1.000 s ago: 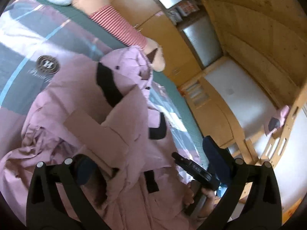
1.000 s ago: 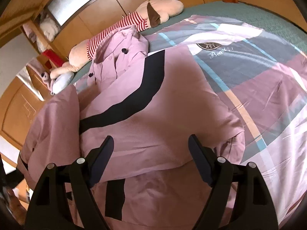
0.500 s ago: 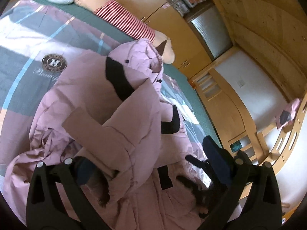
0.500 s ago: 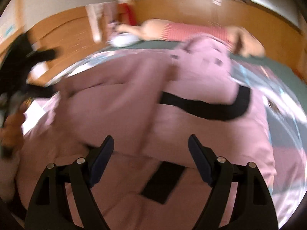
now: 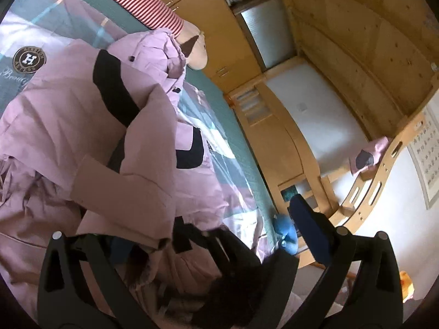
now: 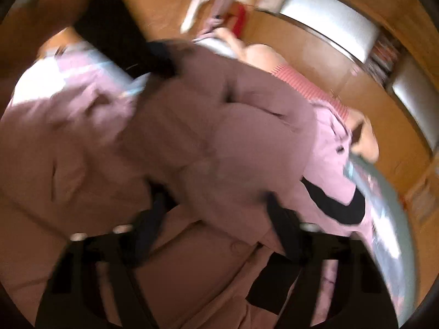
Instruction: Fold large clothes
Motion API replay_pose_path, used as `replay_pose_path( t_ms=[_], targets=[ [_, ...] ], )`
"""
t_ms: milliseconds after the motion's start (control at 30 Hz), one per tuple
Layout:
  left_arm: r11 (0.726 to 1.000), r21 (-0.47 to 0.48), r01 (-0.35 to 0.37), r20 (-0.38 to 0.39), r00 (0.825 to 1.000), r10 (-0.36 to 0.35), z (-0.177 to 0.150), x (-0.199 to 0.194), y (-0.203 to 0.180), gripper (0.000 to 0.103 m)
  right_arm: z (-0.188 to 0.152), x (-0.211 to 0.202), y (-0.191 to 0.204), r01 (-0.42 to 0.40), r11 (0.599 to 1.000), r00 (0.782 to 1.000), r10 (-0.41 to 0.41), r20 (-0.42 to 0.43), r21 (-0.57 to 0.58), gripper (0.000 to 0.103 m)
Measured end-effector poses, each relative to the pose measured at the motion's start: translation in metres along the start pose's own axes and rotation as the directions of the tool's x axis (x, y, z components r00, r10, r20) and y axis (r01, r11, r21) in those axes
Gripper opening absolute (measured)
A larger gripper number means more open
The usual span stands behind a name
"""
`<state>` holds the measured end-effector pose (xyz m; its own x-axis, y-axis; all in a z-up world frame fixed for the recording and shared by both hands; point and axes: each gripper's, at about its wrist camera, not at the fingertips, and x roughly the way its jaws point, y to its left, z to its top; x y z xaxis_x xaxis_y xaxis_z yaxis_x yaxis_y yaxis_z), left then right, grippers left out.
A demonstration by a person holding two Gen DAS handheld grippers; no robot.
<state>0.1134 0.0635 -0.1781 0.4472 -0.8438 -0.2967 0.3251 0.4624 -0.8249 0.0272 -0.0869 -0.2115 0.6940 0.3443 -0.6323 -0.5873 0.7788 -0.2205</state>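
A puffy pink jacket (image 5: 68, 126) with black stripes lies crumpled on the bed. One sleeve is folded over its body. My left gripper (image 5: 208, 227) stands open at the jacket's near edge. Its left finger is half hidden behind the sleeve cuff (image 5: 153, 235), and its blue right pad (image 5: 310, 233) hangs free over the bed's side. The right gripper (image 5: 230, 268) shows there as a dark blur low in the middle. In the blurred right wrist view, my right gripper (image 6: 216, 219) has its jaws closing on a thick fold of the jacket (image 6: 219, 148), and both fingers touch the cloth.
A plush toy in a red-striped top (image 5: 142, 0) lies along the far side of the patchwork bed cover (image 5: 41, 13). Wooden cupboards (image 5: 219, 41) stand beyond it. A wooden bed frame with rails (image 5: 370, 170) is on the right. A small blue thing (image 5: 285, 230) sits at the bed's edge.
The right gripper rolled and swept across the jacket toward the left gripper, and its jaws narrowed around a fold. The left gripper turned a little and stayed open.
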Motion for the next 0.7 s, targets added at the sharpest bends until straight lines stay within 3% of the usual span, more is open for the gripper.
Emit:
replay_pose_path(
  t_ms=[33,100,233,300,333,433,467,533,567,600,633,700],
  targets=[
    [1.0,0.004,0.001,-0.003,1.0,-0.001,0.0,0.001,-0.001,0.101,0.002,-0.002,-0.012,-0.016,0.998,1.0,0.015,0.015,0.063,0.022],
    [1.0,0.003,0.01,-0.009,1.0,-0.01,-0.001,0.002,-0.002,0.101,0.003,-0.005,-0.025,0.0,0.993,0.999,-0.004,0.032,0.117,0.007],
    [0.996,0.027,0.086,-0.022,0.996,-0.085,-0.005,0.001,-0.01,0.101,0.005,-0.017,-0.084,0.081,0.958,0.993,-0.101,0.057,0.276,0.006],
    [0.989,0.047,0.141,-0.038,0.989,-0.14,-0.007,0.0,-0.016,0.101,-0.002,-0.022,-0.122,0.099,0.906,0.991,-0.127,0.041,0.411,0.006],
    [0.989,0.065,0.131,-0.039,0.991,-0.128,-0.009,0.0,-0.019,0.101,-0.01,-0.024,-0.144,0.118,0.861,0.989,-0.147,0.018,0.495,0.006],
    [0.994,0.088,0.069,-0.047,0.997,-0.064,-0.01,0.003,-0.022,0.101,-0.037,-0.021,-0.191,0.1,0.722,0.994,-0.102,-0.038,0.684,0.009],
    [0.997,0.072,-0.005,-0.054,0.999,0.009,-0.009,0.008,-0.017,0.101,-0.044,-0.02,-0.202,0.091,0.681,0.995,-0.083,-0.047,0.727,0.01],
    [0.991,0.044,-0.13,-0.049,0.99,0.132,-0.008,0.012,-0.007,0.101,-0.052,-0.027,-0.211,0.135,0.626,0.989,-0.13,-0.068,0.768,0.027],
    [0.972,0.012,-0.234,-0.047,0.971,0.234,-0.007,0.015,0.006,0.101,-0.055,-0.032,-0.215,0.169,0.598,0.982,-0.168,-0.083,0.784,0.038],
    [0.957,-0.006,-0.289,-0.048,0.956,0.288,-0.007,0.017,0.013,0.101,-0.058,-0.038,-0.217,0.177,0.578,0.979,-0.19,-0.079,0.796,0.063],
    [0.938,-0.026,-0.347,-0.051,0.937,0.345,-0.007,0.018,0.021,0.101,-0.061,-0.044,-0.22,0.156,0.555,0.978,-0.203,-0.049,0.817,0.074],
    [0.901,-0.061,-0.431,-0.05,0.902,0.428,-0.006,0.017,0.035,0.101,-0.064,-0.049,-0.22,0.086,0.538,0.986,-0.169,0.007,0.838,0.075]
  ],
)
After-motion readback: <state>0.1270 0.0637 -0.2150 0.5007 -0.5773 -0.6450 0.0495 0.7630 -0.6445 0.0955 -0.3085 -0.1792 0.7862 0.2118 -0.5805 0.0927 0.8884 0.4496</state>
